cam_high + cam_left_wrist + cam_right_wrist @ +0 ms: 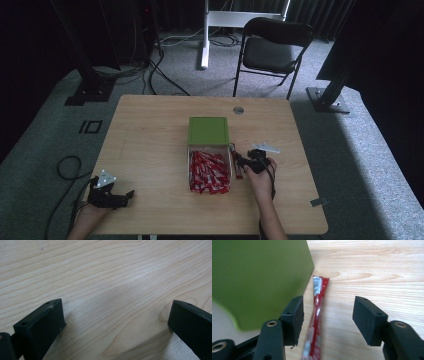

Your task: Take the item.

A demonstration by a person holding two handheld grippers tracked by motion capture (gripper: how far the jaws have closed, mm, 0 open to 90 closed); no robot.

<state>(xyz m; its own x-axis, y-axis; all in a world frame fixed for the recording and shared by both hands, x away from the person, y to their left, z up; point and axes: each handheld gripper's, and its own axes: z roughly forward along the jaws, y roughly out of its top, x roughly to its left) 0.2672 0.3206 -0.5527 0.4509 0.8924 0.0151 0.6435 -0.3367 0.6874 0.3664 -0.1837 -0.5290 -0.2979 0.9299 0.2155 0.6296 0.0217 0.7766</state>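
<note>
The right gripper (328,317) stands with its jaws wide, one on each side of a single red sachet (316,317) that lies flat on the bench (150,145), not yet gripped. In the high view the sachet (239,170) lies just beside the right wall of the clear tray (189,170), which holds a heap of like sachets, near the middle of the bench and toward its near edge. The green lid (208,130) sits at the tray's far end. The left gripper (112,195) rests at the near left corner of the bench, jaws wide with nothing between them.

Probable faults from this position:
- The sachet is thin and flat; jaws closing above the bench surface may pass over it or pinch only one edge, letting it slip
- The left jaw stands close to the green lid; a sideways closing motion may strike and shift the lid or tray
- The foil wrapper may buckle and twist out of the grip
</note>
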